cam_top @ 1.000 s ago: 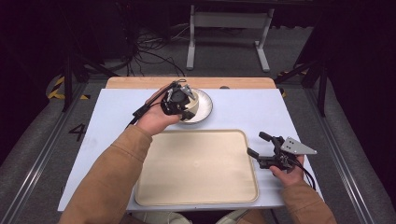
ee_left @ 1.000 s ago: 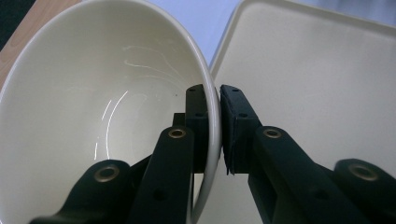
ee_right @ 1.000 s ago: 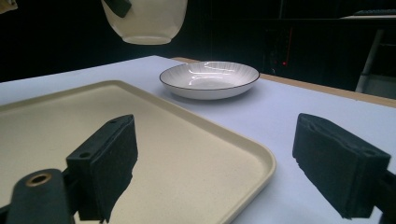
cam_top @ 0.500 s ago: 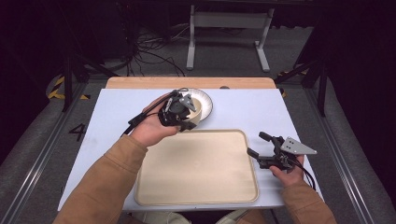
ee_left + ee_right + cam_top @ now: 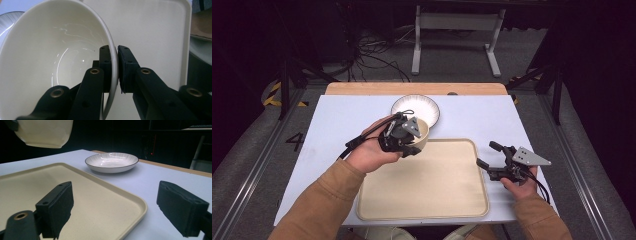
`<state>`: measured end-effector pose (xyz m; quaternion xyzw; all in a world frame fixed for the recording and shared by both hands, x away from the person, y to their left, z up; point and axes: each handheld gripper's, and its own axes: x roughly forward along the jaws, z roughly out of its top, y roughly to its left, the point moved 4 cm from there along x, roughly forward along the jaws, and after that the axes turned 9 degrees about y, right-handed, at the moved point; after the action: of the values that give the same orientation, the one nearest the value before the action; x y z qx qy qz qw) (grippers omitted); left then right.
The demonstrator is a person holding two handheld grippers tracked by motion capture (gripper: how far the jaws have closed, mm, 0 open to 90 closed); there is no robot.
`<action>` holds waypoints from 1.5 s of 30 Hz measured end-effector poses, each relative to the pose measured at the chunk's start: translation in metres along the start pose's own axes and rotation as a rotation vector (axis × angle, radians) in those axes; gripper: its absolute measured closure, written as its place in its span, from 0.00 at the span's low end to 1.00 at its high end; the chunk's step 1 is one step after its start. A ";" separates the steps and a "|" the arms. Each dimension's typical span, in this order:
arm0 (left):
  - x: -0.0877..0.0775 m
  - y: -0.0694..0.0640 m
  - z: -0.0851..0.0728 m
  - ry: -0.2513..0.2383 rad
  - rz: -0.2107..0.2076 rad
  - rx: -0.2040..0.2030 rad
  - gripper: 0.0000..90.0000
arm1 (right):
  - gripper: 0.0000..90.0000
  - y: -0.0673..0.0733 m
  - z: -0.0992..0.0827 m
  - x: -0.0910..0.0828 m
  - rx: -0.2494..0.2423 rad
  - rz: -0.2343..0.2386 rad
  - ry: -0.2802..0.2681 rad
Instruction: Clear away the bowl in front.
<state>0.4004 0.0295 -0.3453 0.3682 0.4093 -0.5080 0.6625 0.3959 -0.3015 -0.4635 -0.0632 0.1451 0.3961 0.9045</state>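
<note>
My left gripper (image 5: 404,137) is shut on the rim of a cream bowl (image 5: 426,131) and holds it tilted in the air over the far left corner of the beige tray (image 5: 427,187). In the left gripper view one jaw lies inside the bowl (image 5: 50,50) and the other outside, the pair (image 5: 114,50) pinching the wall above the tray (image 5: 155,37). My right gripper (image 5: 487,154) rests at the tray's right edge, open and with nothing between its pads (image 5: 117,202). The lifted bowl (image 5: 42,132) hangs at the upper left of the right gripper view.
A white ribbed plate (image 5: 415,107) with a dark rim sits on the pale table (image 5: 337,120) just beyond the tray; it also appears as the plate (image 5: 111,161) past the tray (image 5: 37,187). A wooden strip (image 5: 362,88) borders the far edge.
My left hand has carried the bowl from above the plate toward the near side, to the tray's far left corner. The right gripper has stayed put.
</note>
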 end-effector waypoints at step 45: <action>0.068 -0.037 -0.001 0.105 -0.097 0.082 0.92 | 0.16 0.000 0.000 0.000 0.003 0.001 0.001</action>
<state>0.3746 -0.0031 -0.4110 0.4010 0.4395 -0.5358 0.5991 0.3961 -0.3015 -0.4635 -0.0620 0.1460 0.3965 0.9042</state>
